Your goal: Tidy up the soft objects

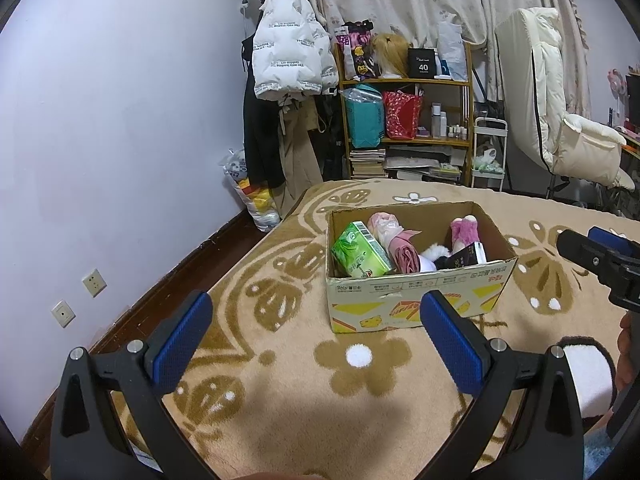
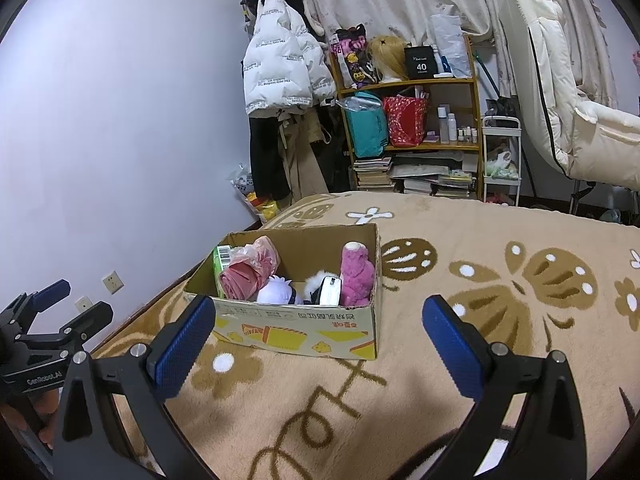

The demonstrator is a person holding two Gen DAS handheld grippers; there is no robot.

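Grippers [image 1: 316,312] [image 2: 318,316] agape before filled box [image 1: 420,292]

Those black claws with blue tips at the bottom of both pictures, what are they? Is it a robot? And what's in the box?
No robot here: a person holds a grabbing tool in each hand. Each tool has a camera looking out along its two blue-padded jaws. One picture comes from the left gripper, the other from the right gripper. That is why each picture also shows the other tool at its edge. Both pairs of jaws stand wide open and hold nothing. Ahead, on a tan flower-patterned blanket, sits a cardboard box. Inside are a green tissue pack, a pink bundle in a plastic bag, a pink plush toy, something white and fluffy, and a small dark box.
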